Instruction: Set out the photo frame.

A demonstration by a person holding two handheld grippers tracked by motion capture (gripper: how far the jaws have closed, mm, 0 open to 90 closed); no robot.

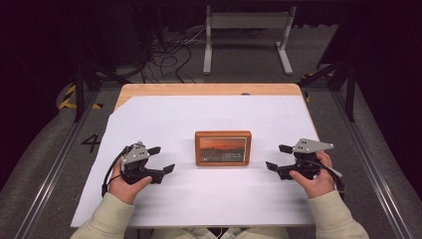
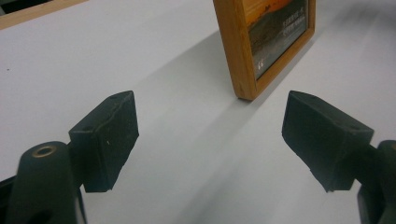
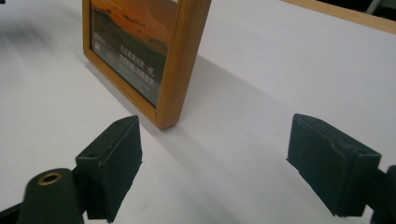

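Observation:
A wooden picture frame [image 1: 223,148] with an orange sunset photo stands upright at the middle of the white sheet [image 1: 209,119]. My left gripper [image 1: 162,159] rests to its left, open, jaws pointing toward the frame with nothing between them. My right gripper [image 1: 278,157] rests to the frame's right, also open and empty. In the left gripper view the frame [image 2: 261,42] rises ahead, its near corner just beyond the gap of the gripper [image 2: 210,140]. In the right gripper view the frame [image 3: 144,51] stands ahead to the left of the gripper [image 3: 215,163].
The white sheet covers a wooden table [image 1: 209,89] whose far edge shows bare. Beyond it on the floor are cables [image 1: 169,55] and a white metal stand [image 1: 246,35]. Rails [image 1: 363,164] run along both sides of the table.

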